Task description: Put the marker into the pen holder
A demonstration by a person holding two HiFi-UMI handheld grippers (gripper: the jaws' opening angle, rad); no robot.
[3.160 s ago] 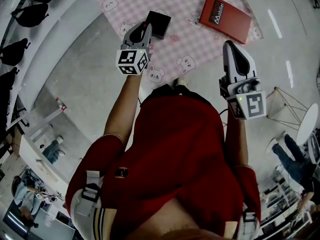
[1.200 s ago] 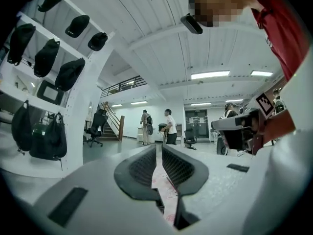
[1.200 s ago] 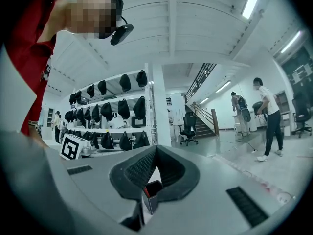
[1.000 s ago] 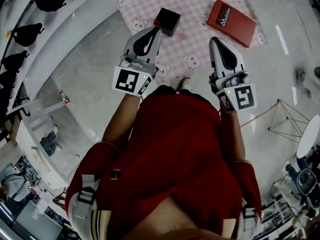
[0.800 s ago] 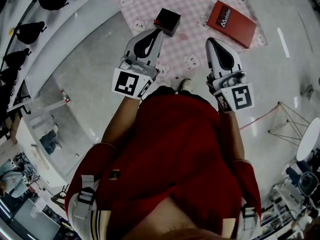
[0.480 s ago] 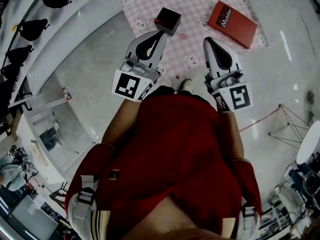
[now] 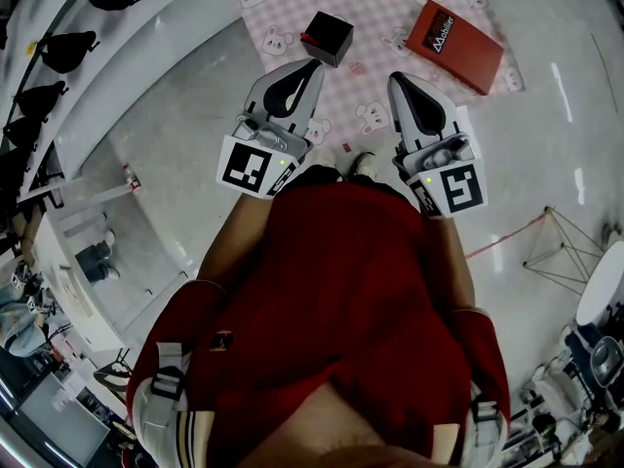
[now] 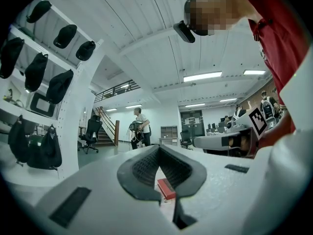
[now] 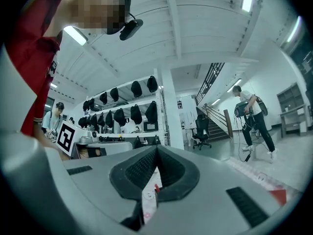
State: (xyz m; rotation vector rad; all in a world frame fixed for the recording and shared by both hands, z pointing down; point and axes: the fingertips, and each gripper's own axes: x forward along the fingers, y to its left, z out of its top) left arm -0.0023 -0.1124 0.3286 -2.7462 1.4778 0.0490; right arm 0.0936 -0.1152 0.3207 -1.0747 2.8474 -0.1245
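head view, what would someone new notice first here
The person's red shirt fills the lower middle, with the left gripper and right gripper held out side by side above it, fingers shut and empty. Beyond them a pink bear-print mat on the floor carries a black box and a red box.

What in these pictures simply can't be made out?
- Marker: head view, maybe the red speck on the black box; too small to confirm.
- Black box's inside: head view, too dark and small.
- Pink mat: cut off by the head view's top edge; left gripper and right gripper cover part.
- Red box: left gripper view, mostly behind that gripper's shut jaws.
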